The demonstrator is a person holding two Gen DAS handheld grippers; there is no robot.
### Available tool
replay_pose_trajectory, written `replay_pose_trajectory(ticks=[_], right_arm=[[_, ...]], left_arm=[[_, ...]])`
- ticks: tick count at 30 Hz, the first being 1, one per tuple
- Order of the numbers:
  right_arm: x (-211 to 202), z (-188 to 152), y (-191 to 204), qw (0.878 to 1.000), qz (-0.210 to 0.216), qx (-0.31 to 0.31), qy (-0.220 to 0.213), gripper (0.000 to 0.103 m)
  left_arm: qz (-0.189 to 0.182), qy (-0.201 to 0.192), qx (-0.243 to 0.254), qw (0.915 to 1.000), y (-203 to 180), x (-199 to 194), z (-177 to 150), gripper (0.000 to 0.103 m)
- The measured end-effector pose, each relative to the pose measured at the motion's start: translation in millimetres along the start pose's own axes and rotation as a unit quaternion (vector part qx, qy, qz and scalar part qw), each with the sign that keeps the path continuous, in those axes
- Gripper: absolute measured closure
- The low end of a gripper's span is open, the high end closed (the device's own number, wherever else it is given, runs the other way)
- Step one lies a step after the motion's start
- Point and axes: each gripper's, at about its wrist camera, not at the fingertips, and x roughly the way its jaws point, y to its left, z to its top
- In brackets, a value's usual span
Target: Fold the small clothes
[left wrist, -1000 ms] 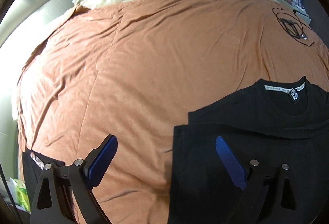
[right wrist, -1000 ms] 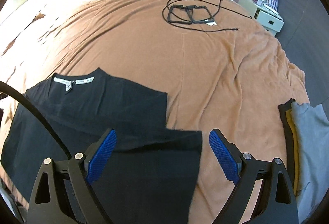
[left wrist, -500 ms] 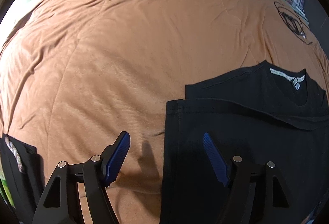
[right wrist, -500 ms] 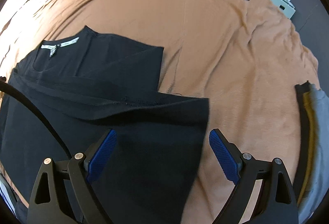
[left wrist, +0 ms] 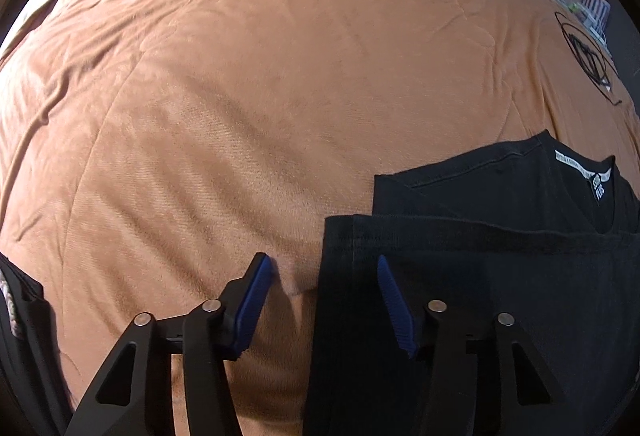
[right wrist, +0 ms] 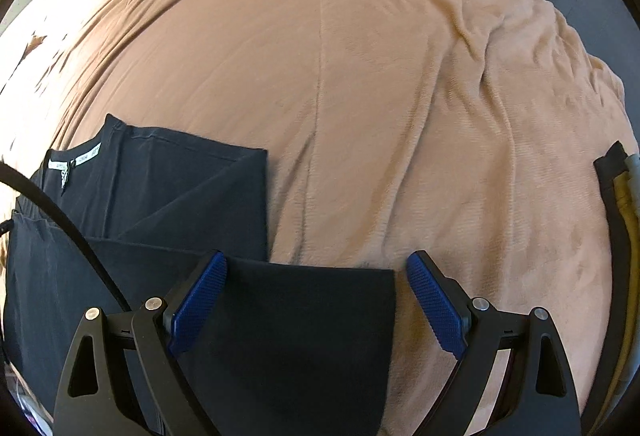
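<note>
Both grippers have dropped closer to the part-folded black cotton T-shirt (left wrist: 500,276) on the orange-brown bed blanket (left wrist: 240,95). The left gripper (left wrist: 324,300) has been narrowing around its side edge, pads not yet pinching; the right gripper (right wrist: 316,300) stays wide apart over the opposite corner, so a next fold looks imminent.

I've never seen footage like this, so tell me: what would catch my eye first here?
Most striking is the wide orange-brown blanket that fills both views. A black T-shirt, partly folded, lies at its near edge. A blue-padded tool stands over each side of it: the left tool has just been closing astride the shirt's edge, and the right tool is open over a corner.
</note>
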Motion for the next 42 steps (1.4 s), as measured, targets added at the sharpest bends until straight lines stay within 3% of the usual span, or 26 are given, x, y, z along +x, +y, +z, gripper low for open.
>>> replay_pose_trajectory(ticks=[8, 13, 16, 21, 24, 27, 29, 31, 33, 42], right_arm=[[-25, -16, -16, 0.999, 0.031, 0.014, -0.033, 0.013], [-26, -26, -31, 0.995, 0.084, 0.034, -0.03, 0.047], [-18, -29, -37, 0.995, 0.091, 0.042, -0.025, 0.054], [-9, -31, -52, 0.99, 0.115, 0.074, -0.023, 0.062], [-9, -29, -61, 0.988, 0.124, 0.091, -0.023, 0.064], [-7, -29, -64, 0.986, 0.133, 0.103, -0.025, 0.064], [-8, -30, -63, 0.986, 0.13, 0.101, -0.025, 0.071], [-11, -32, -61, 0.987, 0.127, 0.095, -0.023, 0.092], [-18, -31, -60, 0.988, 0.125, 0.09, -0.027, 0.1], [-74, -33, -46, 0.988, 0.116, 0.061, -0.086, 0.101]], left_arm=[[-0.024, -0.016, -0.04, 0.9988, 23, -20, -1, 0.056], [-0.054, -0.011, -0.052, 0.9971, 28, -22, -4, 0.061], [-0.067, -0.001, -0.057, 0.9961, 24, -15, -2, 0.069], [-0.075, 0.009, -0.055, 0.9956, 18, -1, 0, 0.073], [-0.085, 0.002, -0.062, 0.9945, 17, -1, 0, 0.085], [-0.073, -0.008, -0.047, 0.9962, 11, -6, 0, 0.097], [-0.07, -0.011, -0.04, 0.9967, 8, -7, 0, 0.101], [-0.065, -0.018, -0.039, 0.997, 10, -12, 2, 0.101], [-0.065, -0.029, -0.042, 0.9966, 11, -16, 0, 0.102], [-0.068, -0.067, -0.041, 0.9946, 14, -54, 0, 0.102]])
